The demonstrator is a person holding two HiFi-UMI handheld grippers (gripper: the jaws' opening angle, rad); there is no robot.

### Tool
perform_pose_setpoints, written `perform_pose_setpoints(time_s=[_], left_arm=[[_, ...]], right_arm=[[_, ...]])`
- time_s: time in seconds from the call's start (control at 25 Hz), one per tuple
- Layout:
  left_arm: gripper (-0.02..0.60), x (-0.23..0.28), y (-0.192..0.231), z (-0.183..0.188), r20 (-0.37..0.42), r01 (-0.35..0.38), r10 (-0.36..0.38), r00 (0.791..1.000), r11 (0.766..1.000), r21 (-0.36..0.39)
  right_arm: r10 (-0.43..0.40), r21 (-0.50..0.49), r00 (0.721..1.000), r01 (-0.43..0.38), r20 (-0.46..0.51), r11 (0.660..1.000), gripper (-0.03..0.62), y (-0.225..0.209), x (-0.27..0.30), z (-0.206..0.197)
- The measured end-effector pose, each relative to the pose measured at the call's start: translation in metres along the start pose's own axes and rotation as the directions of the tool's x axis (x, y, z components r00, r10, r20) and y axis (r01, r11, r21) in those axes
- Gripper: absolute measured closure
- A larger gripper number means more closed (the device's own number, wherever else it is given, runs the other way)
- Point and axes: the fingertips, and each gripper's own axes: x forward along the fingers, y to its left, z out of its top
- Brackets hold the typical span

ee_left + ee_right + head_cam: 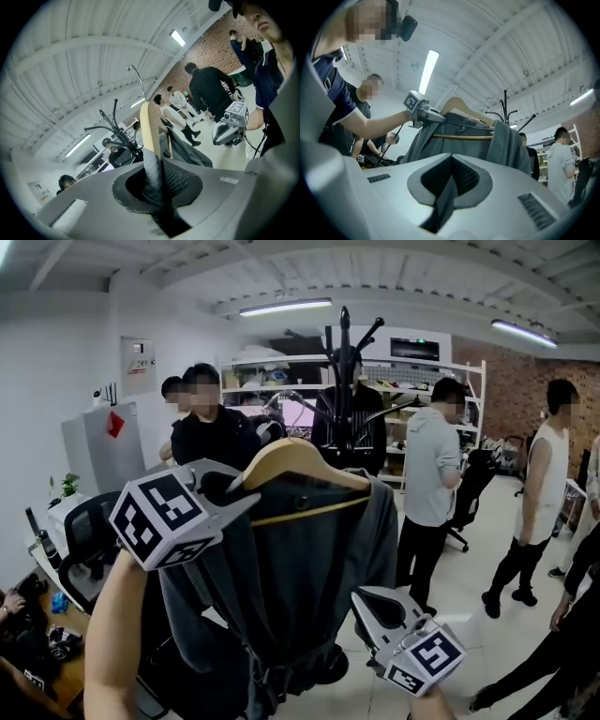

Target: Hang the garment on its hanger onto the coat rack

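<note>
Left gripper (246, 498), nearest in the head view, is clenching the pale wooden hanger (298, 458) carrying the dark grey garment (300, 568), held up before the black metal coat rack (345, 371). Its own view is showing its jaws pinching the hanger's cloth-covered end. Right gripper (452, 161), in its own view, is pressing its jaws together on nothing, facing the garment.

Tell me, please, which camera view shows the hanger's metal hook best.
The left gripper view: the hook curves alone against the pale ceiling. The right gripper view shows it small and faint above the hanger. In the head view I cannot make it out before the dark coat rack.
</note>
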Motion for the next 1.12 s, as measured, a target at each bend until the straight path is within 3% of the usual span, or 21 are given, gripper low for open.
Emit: perform_pose_setpoints(time_s=[0.32, 0.72, 0.88, 1.12], left_arm=[[0.529, 0.109, -0.023, 0.054, 0.104, 0.166, -0.165, 0.981, 0.986, -0.003], [0.529, 0.198, -0.028, 0.074, 0.17, 0.225, -0.213, 0.962, 0.973, -0.054], [0.529, 0.229, -0.035, 0.054, 0.16, 0.265, -0.249, 0.955, 0.961, -0.085], [0.529, 0.289, -0.043, -0.005, 0.099, 0.321, -0.309, 0.946, 0.936, -0.148]], right_arm=[[-0.096, -0.011, 0.995, 0.096, 0.016, 0.995, 0.589, -0.054, -0.026, -0.007], [-0.152, -0.05, 0.988, 0.153, 0.006, 0.987, 0.589, -0.124, -0.054, -0.019], [-0.178, -0.044, 0.984, 0.177, -0.024, 0.983, 0.589, -0.137, -0.053, -0.032], [-0.243, -0.041, 0.969, 0.241, -0.05, 0.97, 0.589, -0.151, -0.044, -0.045]])
